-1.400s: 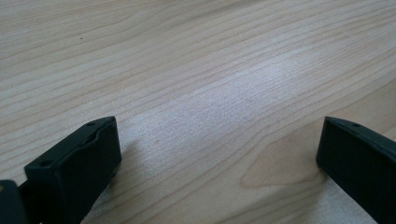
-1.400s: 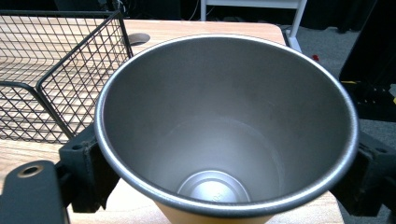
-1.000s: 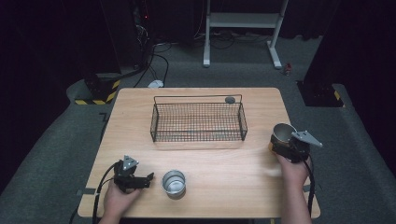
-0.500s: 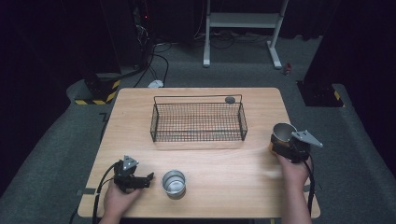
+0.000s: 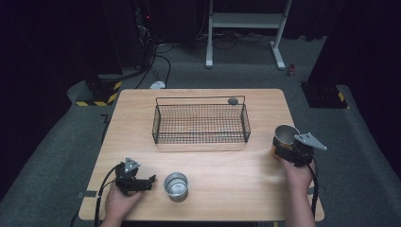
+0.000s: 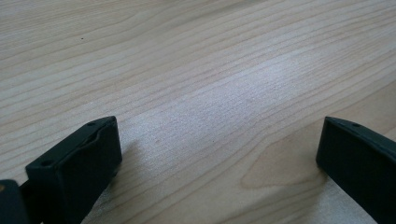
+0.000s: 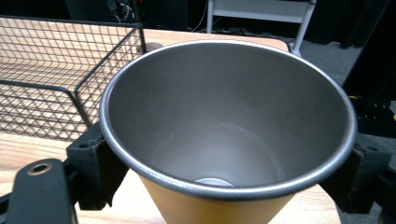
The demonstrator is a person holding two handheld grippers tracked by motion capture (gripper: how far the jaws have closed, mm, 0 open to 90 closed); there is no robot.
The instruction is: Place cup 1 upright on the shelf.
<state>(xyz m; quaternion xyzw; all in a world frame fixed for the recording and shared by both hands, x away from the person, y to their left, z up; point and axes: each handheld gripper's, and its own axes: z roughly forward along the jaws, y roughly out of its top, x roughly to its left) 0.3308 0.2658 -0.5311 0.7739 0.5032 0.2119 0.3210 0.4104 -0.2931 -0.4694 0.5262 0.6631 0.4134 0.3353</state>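
An orange cup (image 5: 285, 134) with a steel inside stands near the table's right edge, and my right gripper (image 5: 286, 145) is shut on it. In the right gripper view the black fingers (image 7: 93, 161) press on both sides of the orange cup (image 7: 229, 116), whose inside is bare. My left gripper (image 5: 147, 182) rests low on the front left of the table, jaws open and pointing right. In its own view the left gripper (image 6: 219, 140) has only bare wood between its jaws. A second cup, a small steel one (image 5: 176, 185), stands just right of it, untouched.
A black wire basket (image 5: 201, 124) stands at the middle back of the wooden table (image 5: 217, 161), with nothing in it. A small dark round object (image 5: 232, 100) lies behind its rear rim. In the right gripper view the basket (image 7: 56, 70) is just left of the held cup.
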